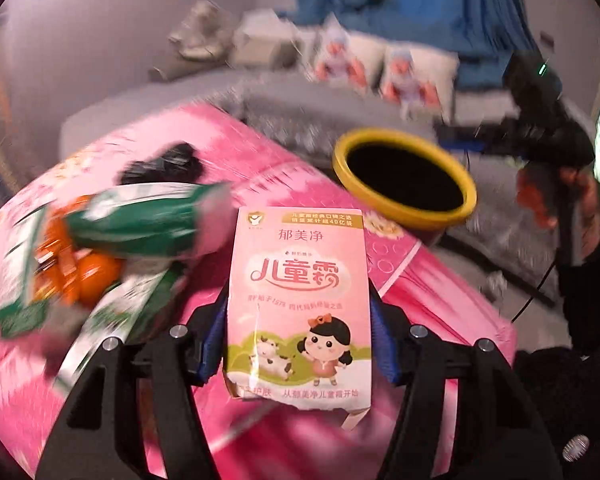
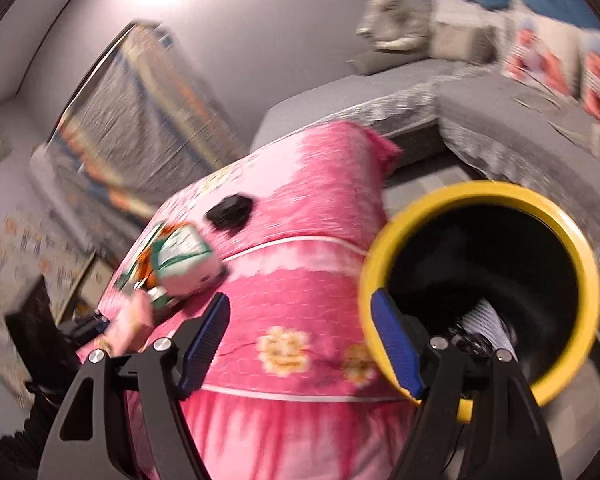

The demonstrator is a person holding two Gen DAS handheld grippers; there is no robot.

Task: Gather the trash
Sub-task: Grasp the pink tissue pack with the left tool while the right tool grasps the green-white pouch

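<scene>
While pinched at its lower half between the left gripper's (image 1: 298, 344) fingers (image 1: 214, 336), pink carton (image 1: 298, 300): light, thin, crushable; bin (image 1: 404, 178) at one o'clock. Right gripper (image 2: 300, 344): fingers wide apart, empty.

The right tongs (image 2: 300, 344) stand with their blue-padded jaws wide apart and nothing between them. Their right finger (image 2: 396, 344) overlaps the near rim of a yellow-rimmed bin (image 2: 580, 264) with a dark inside; whether it touches the rim cannot be told. To the left lies a pink quilt (image 2: 300, 280) with flower prints. On its far left part sit green-and-white packets (image 2: 184, 256) and, beyond them, a small black object (image 2: 232, 212). At the left edge, the left tongs (image 2: 96, 326) hold a pink carton (image 2: 134, 320). A grey bed (image 2: 480, 120) stretches behind.
</scene>
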